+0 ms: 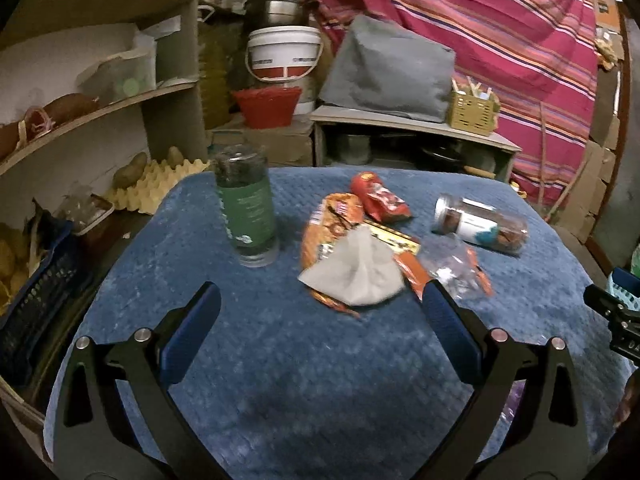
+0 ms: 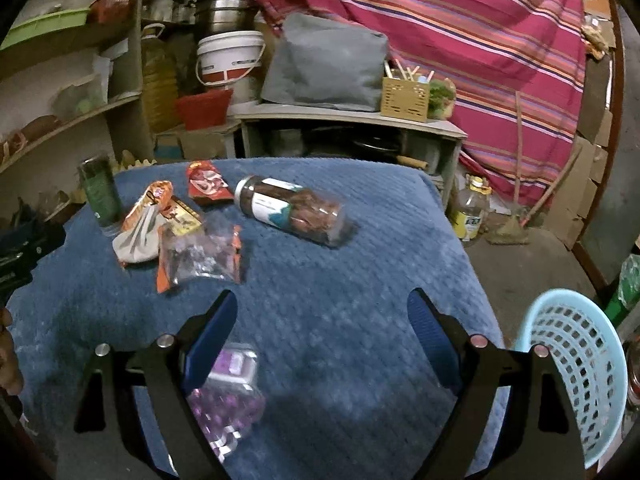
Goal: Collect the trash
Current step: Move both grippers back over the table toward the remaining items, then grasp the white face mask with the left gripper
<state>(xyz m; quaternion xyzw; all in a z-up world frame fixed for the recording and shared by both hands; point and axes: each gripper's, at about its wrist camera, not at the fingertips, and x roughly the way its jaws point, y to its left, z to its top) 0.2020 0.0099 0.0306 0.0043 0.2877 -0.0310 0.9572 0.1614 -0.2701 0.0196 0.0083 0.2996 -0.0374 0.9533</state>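
The left gripper (image 1: 320,304) and the right gripper (image 2: 322,312) both have the jaws spread wide with nothing between them. The trash wrappers (image 1: 352,248) lie at frame centre on the blue cloth (image 1: 280,380); a light blue basket (image 2: 576,368) stands at lower right.

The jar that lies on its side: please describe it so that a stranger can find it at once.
Look at the blue cloth over the table. At its far right, beyond the wrappers, lies the jar. It is clear with a silver lid and brown contents; the green bottle stands upright.
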